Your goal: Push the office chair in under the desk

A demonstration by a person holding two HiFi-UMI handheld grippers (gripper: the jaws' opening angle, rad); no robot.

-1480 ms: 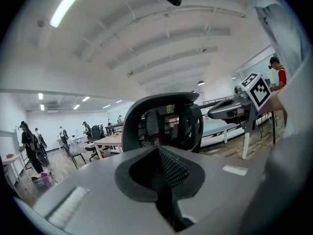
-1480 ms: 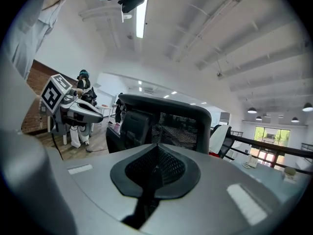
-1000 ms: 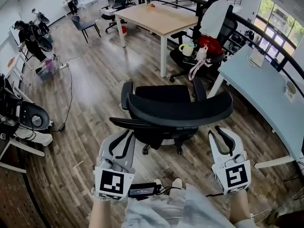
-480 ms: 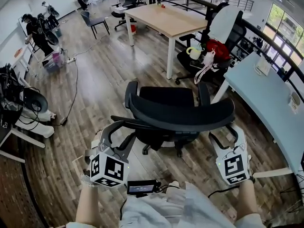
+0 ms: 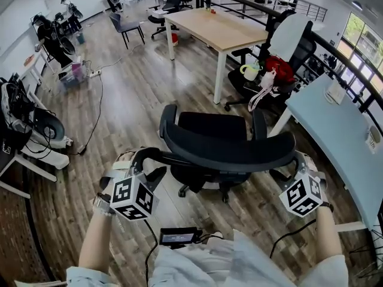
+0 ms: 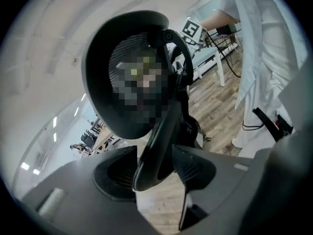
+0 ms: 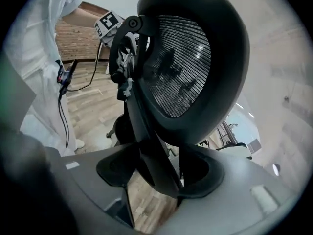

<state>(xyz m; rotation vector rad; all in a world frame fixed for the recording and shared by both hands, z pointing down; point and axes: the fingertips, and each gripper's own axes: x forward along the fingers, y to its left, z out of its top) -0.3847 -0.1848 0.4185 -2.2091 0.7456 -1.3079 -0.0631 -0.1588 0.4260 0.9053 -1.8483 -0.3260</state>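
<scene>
The black office chair (image 5: 226,148) stands mid-floor with its mesh backrest toward me. It is apart from the pale blue desk (image 5: 338,121) on the right. My left gripper (image 5: 149,163) is at the backrest's left end. Its jaws have just been opening and now straddle the black frame strut (image 6: 161,131) without clamping it. At the backrest's right end, my right gripper (image 5: 290,165) has also just been opening, and the frame strut (image 7: 146,131) runs between its spread jaws. The backrest mesh (image 7: 183,62) fills the right gripper view.
A wooden table (image 5: 215,28) stands beyond the chair. Another chair with a red bag (image 5: 278,67) sits between the table and the blue desk. Equipment and cables (image 5: 36,124) line the left wall. Wood floor lies open to the chair's left.
Both grippers dropped from behind the backrest to its two ends and rolled outward. Their jaws went from shut to spread around the frame. The chair itself has not visibly moved.
</scene>
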